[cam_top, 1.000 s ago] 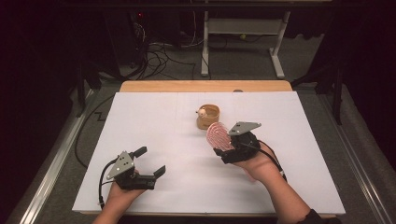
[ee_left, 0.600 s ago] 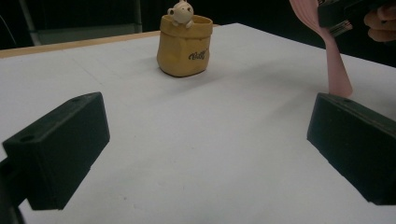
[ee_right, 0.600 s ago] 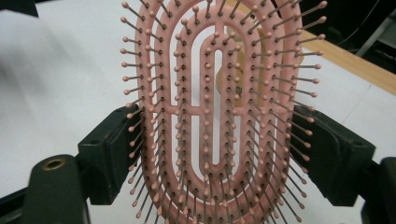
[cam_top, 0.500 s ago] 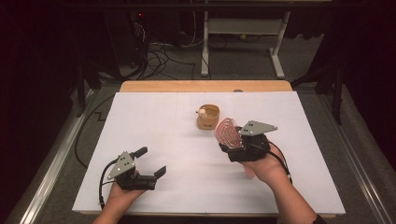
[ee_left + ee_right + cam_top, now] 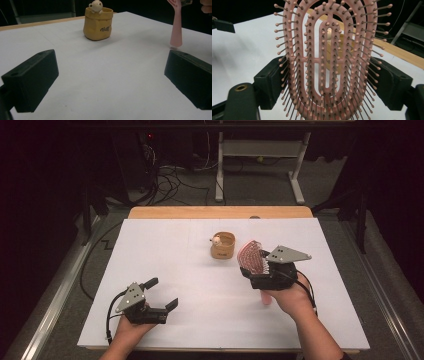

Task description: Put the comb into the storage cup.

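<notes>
The right gripper (image 5: 256, 265) is clamping a pink hairbrush (image 5: 250, 256) by its head, holding it above the white table (image 5: 200, 285) near the yellow pot (image 5: 223, 246). The left gripper (image 5: 161, 294) is resting with jaws gaping wide, holding nothing.

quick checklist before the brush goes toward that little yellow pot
1. Right gripper clamped on the pink hairbrush by the head's edges: ok.
2. Brush handle off the table, hanging down in the left gripper view: ok.
3. Yellow pot upright, with a small bear figure at its rim: ok.
4. Room inside the pot for the handle: cannot tell.
5. Left gripper open, holding nothing, well away from the pot: ok.
</notes>
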Available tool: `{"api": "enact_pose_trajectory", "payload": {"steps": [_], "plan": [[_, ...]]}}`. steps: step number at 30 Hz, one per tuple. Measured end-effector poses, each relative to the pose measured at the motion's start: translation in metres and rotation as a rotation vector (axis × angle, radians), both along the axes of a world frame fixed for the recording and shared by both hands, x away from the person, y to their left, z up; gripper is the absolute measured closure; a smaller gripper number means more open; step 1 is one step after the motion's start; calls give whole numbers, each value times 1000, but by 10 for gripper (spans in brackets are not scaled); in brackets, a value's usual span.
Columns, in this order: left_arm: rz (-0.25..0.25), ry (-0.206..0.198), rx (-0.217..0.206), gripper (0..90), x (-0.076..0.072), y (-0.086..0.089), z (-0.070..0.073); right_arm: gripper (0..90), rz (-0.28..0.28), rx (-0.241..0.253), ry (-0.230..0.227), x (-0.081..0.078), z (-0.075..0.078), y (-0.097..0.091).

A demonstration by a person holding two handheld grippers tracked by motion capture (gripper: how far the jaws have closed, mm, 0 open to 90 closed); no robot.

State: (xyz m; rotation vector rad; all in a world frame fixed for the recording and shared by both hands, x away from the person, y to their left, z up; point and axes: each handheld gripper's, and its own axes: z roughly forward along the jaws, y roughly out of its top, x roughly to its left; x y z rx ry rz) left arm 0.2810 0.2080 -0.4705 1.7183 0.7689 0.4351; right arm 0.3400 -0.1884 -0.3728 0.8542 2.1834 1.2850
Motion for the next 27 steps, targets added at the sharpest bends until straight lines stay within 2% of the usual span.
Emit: {"api": "enact_pose_trajectory", "payload": {"steps": [10, 18, 20, 27], "plan": [[-6, 4, -2, 0, -1, -1, 0, 200, -17, 28, -38, -5, 4, -3], [-13, 9, -4, 0, -1, -2, 0, 200, -30, 60, -62, -7, 0, -4], [-10, 9, -4, 0, -1, -2, 0, 200, -34, 68, -88, -9, -1, -5], [-8, 10, -4, 0, -2, -3, 0, 199, -36, 103, -121, -11, -2, -5]]}}
